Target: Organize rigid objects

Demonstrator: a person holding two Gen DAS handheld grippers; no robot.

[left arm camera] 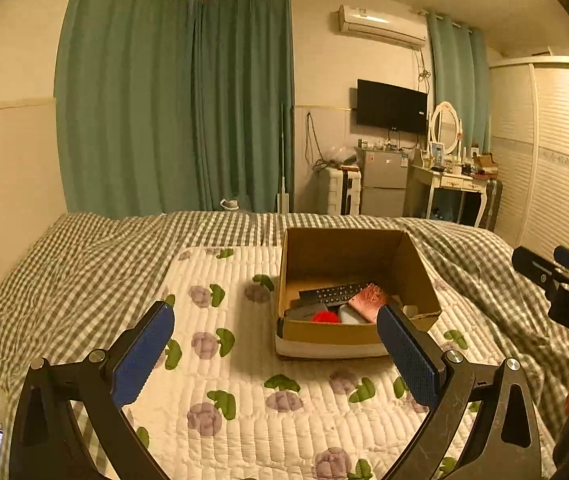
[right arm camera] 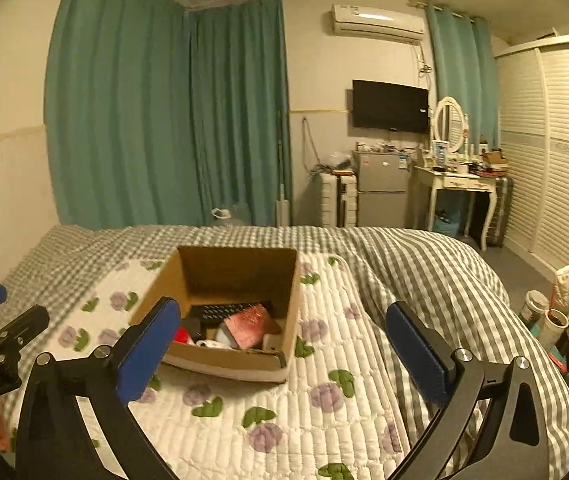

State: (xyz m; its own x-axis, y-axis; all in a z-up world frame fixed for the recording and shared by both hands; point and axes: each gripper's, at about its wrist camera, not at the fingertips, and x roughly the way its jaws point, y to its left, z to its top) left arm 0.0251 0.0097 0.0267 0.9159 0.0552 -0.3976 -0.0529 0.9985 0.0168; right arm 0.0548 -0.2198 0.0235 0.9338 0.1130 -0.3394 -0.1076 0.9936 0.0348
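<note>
Left hand-held gripper (left arm camera: 275, 330) and right hand-held gripper (right arm camera: 283, 326) spread apart, nothing between, cardboard box (left arm camera: 354, 330) ahead on quilt (left arm camera: 240, 400)

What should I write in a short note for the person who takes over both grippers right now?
Left gripper: open, holds nothing.
Right gripper: open, holds nothing.
Cardboard box: sits open on the floral quilted pad on the bed.
In the box: a black remote control, a pink glittery piece, a red thing and a few more small items that I cannot identify.
Done: these items are gathered in the box.
Left: no loose items show on the pad. Whether anything remains to sort, the views do not tell; check before you go on.
</note>
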